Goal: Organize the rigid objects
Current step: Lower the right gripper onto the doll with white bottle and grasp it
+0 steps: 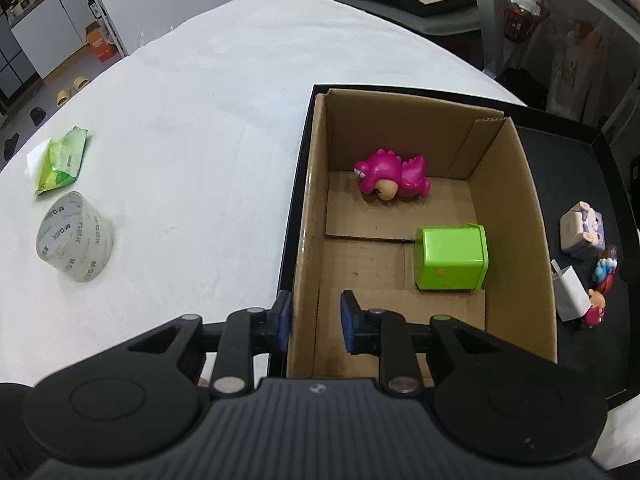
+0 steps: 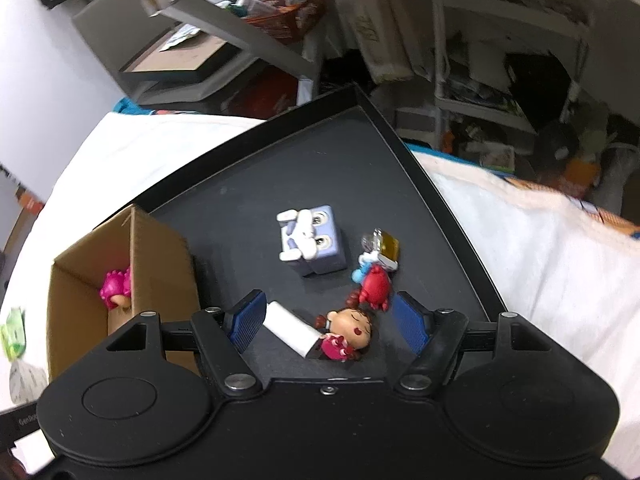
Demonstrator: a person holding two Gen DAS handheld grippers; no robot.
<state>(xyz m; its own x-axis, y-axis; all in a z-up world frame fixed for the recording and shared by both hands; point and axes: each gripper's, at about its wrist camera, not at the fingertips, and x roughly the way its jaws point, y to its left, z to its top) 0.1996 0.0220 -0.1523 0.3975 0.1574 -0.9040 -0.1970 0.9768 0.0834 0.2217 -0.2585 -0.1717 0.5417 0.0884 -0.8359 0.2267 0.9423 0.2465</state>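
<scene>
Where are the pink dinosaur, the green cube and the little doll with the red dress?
pink dinosaur (image 1: 390,176), left wrist view, on its body.
green cube (image 1: 450,258), left wrist view, on its top face.
doll (image 2: 348,336), right wrist view, on its head.

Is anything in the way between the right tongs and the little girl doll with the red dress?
No. The right tongs are open, and the girl doll lies on the black tray right between the fingers. A white charger lies touching her, so it might get grabbed too.
</scene>
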